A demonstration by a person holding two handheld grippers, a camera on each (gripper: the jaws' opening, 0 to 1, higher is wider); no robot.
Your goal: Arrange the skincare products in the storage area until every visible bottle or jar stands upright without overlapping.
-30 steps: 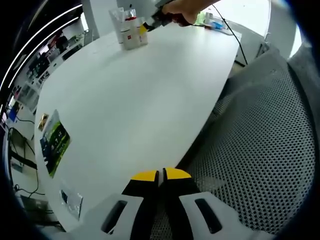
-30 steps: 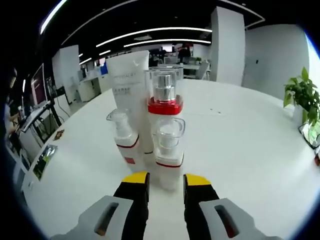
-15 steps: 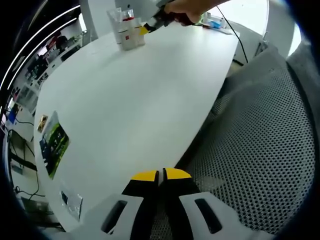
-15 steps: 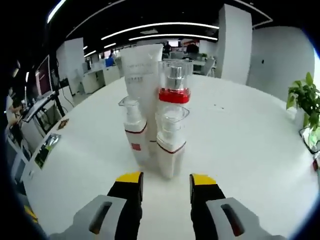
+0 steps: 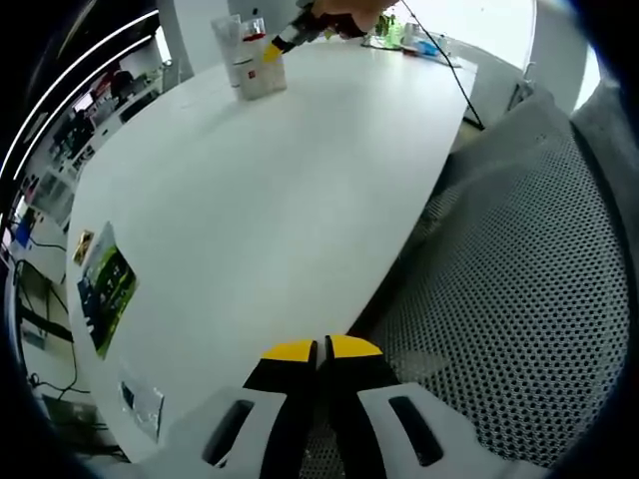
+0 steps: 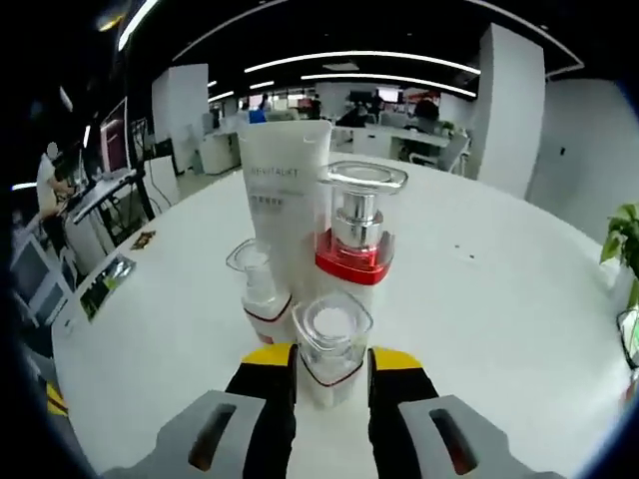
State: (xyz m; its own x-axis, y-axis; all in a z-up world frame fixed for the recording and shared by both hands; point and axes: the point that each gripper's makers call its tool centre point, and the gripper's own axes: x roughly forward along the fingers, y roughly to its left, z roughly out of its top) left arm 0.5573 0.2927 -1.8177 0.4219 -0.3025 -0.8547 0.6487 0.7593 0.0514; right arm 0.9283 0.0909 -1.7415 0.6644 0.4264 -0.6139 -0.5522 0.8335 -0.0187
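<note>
Four skincare products stand upright in a tight cluster on the white table (image 6: 519,299). Nearest in the right gripper view is a small bottle with a clear square cap (image 6: 331,344) and a red band under the cap. It sits between the yellow tips of the right gripper (image 6: 331,361), whose jaws are spread just wider than the bottle and flank its sides; whether the pads actually touch it cannot be told. Just beside it, on the left of that view, stands a second small clear-capped bottle (image 6: 255,294) with a red band. Behind the pair rise a taller bottle with a silver pump and red collar (image 6: 356,239) and a white tube (image 6: 283,205) standing on its end, the two close against each other.

In the left gripper view the same cluster (image 5: 250,60) appears far off near the table's far edge, with the right gripper and a hand (image 5: 334,12) at it from the right. The left gripper (image 5: 320,351) hangs well apart from the products, over the near table edge, its yellow-tipped jaws pressed together on nothing. A grey mesh chair (image 5: 519,289) lies beside it, and a green leaflet (image 5: 108,284) rests on the table to the left.
</note>
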